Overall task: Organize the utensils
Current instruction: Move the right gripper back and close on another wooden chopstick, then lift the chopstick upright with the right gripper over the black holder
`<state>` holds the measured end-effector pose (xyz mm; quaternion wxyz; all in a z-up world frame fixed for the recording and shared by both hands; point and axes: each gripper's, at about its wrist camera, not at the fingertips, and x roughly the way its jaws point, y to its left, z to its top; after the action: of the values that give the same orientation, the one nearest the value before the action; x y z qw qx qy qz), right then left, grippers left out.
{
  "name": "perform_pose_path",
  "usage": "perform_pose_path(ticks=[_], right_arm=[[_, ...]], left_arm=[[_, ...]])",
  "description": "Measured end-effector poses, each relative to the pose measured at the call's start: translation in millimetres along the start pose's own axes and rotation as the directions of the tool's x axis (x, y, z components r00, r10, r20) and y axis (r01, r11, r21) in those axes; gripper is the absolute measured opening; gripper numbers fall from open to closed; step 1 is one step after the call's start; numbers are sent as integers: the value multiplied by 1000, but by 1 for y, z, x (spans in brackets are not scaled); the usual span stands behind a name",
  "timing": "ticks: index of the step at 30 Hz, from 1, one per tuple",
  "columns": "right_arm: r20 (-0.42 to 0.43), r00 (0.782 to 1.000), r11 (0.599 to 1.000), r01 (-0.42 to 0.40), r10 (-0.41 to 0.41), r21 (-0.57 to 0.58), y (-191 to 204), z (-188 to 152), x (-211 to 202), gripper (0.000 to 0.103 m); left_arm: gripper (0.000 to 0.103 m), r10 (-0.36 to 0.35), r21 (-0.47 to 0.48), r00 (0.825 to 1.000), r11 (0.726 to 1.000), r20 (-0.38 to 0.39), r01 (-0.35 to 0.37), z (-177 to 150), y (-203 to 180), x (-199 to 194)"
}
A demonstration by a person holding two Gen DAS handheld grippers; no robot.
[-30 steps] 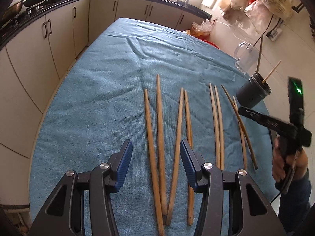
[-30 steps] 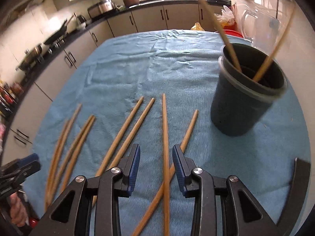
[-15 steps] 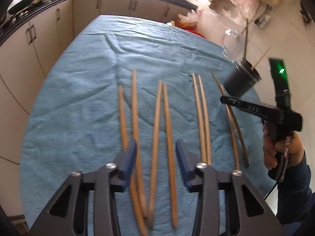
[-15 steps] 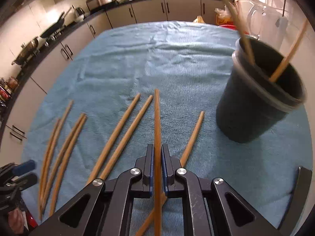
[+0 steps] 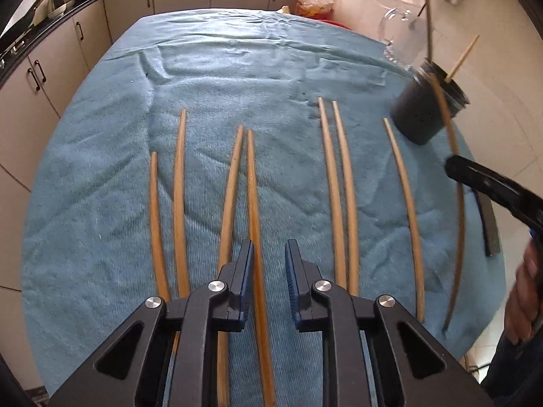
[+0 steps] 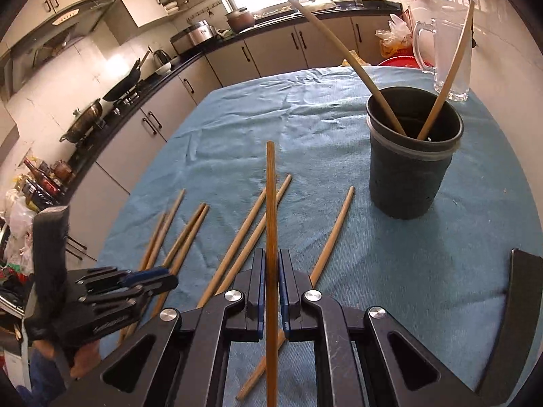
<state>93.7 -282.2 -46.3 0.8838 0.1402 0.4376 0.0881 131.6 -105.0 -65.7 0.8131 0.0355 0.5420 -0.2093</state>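
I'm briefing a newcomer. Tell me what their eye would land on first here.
First, the right tool gripping one chopstick, lifted off the blue towel. Next, the dark cup ahead to the right, with two chopsticks leaning in it. Then the chopsticks left on the towel, where the left tool is closing around one.

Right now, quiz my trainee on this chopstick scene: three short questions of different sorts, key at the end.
1. True or false: the right claw is clamped on a chopstick lifted off the blue towel.
2. How many chopsticks stand in the dark cup? A) none B) two C) five
3. Fill in: the left claw is closing around a chopstick that lies on the ____.

Key: 1 true; 2 B; 3 towel.
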Motion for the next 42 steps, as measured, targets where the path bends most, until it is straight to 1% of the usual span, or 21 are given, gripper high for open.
perform_pose_path(ticks=[1,6,7,8,9,11,12,14,16,17,18,20,23,25,31,42], right_arm=[[1,1000,1000,-3,3,2,-1,0,0,8],[10,1000,1000,-22,22,17,-3,-2,-4,8],[11,1000,1000,-23,23,21,-4,-3,-5,8],[13,1000,999,-25,24,24,-4,-3,-7,8],[16,1000,999,-27,26,25,-4,-4,-8,8],[26,999,999,-25,24,29,-3,-6,-13,8],[31,999,999,-25,24,31,-3,-7,-16,8],[44,999,999,-30,28,34,-3,-8,-23,8],[73,997,999,-39,37,31,-1,-10,-34,8],[89,995,999,-45,42,27,0,-11,-39,8],[103,994,999,-49,46,25,2,-12,-45,8],[136,989,998,-57,54,18,5,-14,-55,8],[196,979,998,-61,60,1,13,-19,-73,8],[221,974,999,-54,54,-9,17,-20,-81,8],[252,967,999,-39,41,-10,25,-22,-93,8],[302,953,1000,-29,25,9,22,-19,-111,8]], left_arm=[[18,14,-8,1000,1000,-22,-15,4,0,6],[17,54,-10,998,998,-34,-54,23,-6,17],[13,69,-1,997,998,-34,-69,27,-9,20],[7,81,1,996,997,-32,-81,29,-10,22],[7,89,-7,996,996,-26,-89,31,-11,23],[7,70,-15,997,997,-20,-70,33,-12,24],[7,59,-9,998,998,-7,-59,32,-14,21],[7,32,3,998,999,53,-32,26,-19,3],[7,15,8,993,1000,117,-16,22,-22,-19],[7,12,7,987,1000,157,-13,18,-23,-34],[7,9,6,984,1000,179,-11,18,-25,-43],[7,0,1,971,1000,240,0,12,-25,-71],[7,-20,-1,955,1000,296,21,5,-24,-98],[7,-25,0,945,1000,325,26,1,-23,-113],[7,-37,13,928,999,371,35,-9,-24,-140],[7,-41,17,907,999,420,37,-9,-24,-156]])
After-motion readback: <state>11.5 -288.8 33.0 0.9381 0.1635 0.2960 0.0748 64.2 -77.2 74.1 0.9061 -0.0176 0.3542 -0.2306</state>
